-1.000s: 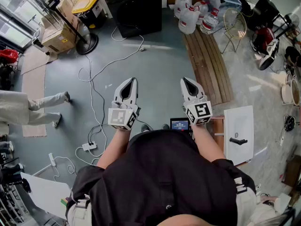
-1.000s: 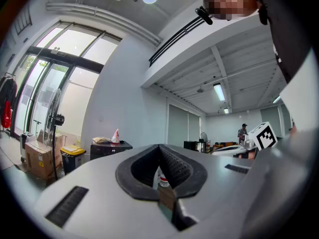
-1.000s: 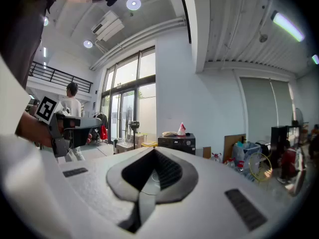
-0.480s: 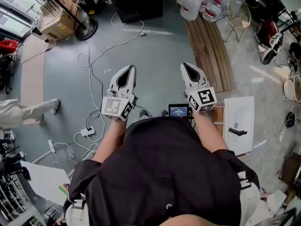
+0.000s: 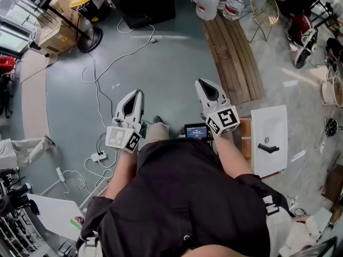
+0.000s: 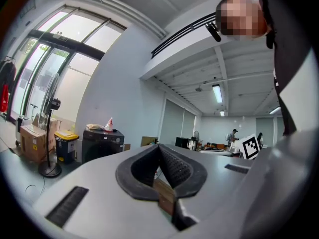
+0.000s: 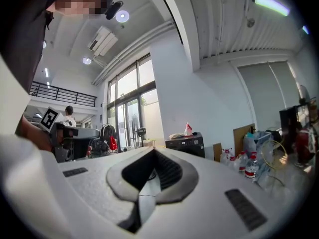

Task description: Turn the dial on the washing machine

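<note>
Washing machine (image 5: pixel 144 4) and its dial are the far end of this scene, so start with what is closest. The left gripper (image 5: pixel 136 96) and right gripper (image 5: pixel 203 85) are held out level in front of the person's chest, side by side and well apart, both pointing forward over the grey floor. In the left gripper view the left gripper's (image 6: pixel 159 156) ribbed pads meet at the tip with nothing between them. The right gripper's (image 7: pixel 152 168) jaws are likewise pressed together on nothing. Neither tool touches anything.

Beyond them white cables (image 5: pixel 102 90) trail across the floor and wooden planks (image 5: pixel 233 63) lie to the right.

Farthest off, against the wall, the dark machine stands ahead and a little left of centre, well apart from both grippers. From the left gripper it (image 6: pixel 102 143) sits left of the jaw line. From the right gripper it (image 7: pixel 185 144) sits just right of it. So it lies roughly between their aims, the left tool slightly more in line with it. The dial itself is too small to pick out. My judgement is that the coming move is simply to close the distance straight ahead, then spread one pair of jaws for the knob.
</note>
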`<state>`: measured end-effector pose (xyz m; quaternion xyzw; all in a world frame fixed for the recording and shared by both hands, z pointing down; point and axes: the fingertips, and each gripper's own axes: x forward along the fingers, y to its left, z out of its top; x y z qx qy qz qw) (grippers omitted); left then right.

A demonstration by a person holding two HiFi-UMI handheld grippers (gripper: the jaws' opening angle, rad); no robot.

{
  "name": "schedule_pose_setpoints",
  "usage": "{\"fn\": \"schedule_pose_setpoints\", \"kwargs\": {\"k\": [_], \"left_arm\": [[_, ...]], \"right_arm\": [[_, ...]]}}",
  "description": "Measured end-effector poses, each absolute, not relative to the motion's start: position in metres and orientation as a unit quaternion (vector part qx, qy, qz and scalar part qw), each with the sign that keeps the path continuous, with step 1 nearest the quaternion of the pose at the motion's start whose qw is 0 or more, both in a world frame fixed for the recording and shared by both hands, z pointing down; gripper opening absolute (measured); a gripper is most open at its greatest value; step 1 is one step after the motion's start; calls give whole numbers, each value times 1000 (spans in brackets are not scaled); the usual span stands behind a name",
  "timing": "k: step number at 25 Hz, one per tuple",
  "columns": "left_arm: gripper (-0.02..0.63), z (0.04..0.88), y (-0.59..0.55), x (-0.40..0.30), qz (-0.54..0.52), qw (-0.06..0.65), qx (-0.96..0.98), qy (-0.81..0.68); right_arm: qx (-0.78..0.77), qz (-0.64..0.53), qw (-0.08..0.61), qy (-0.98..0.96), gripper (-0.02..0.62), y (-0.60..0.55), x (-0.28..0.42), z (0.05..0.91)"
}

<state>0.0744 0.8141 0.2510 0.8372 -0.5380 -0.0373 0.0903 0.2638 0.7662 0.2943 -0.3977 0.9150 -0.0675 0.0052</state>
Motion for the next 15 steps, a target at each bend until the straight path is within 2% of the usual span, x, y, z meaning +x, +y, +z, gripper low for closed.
{"fn": "schedule_pose_setpoints", "kwargs": {"k": [6,11,15], "left_arm": [[-6,261,769,87,-39,85,852,-515],[-6,278,699,78,-51,112,863,-490],[-6,274,636,71,-43,105,880,-461]], "right_arm": [[-402,-67,-3,913,3,728,264,293],[-413,-71,-6,908,2,675,252,291],[-421,-78,-23,903,2,618,235,290]]}}
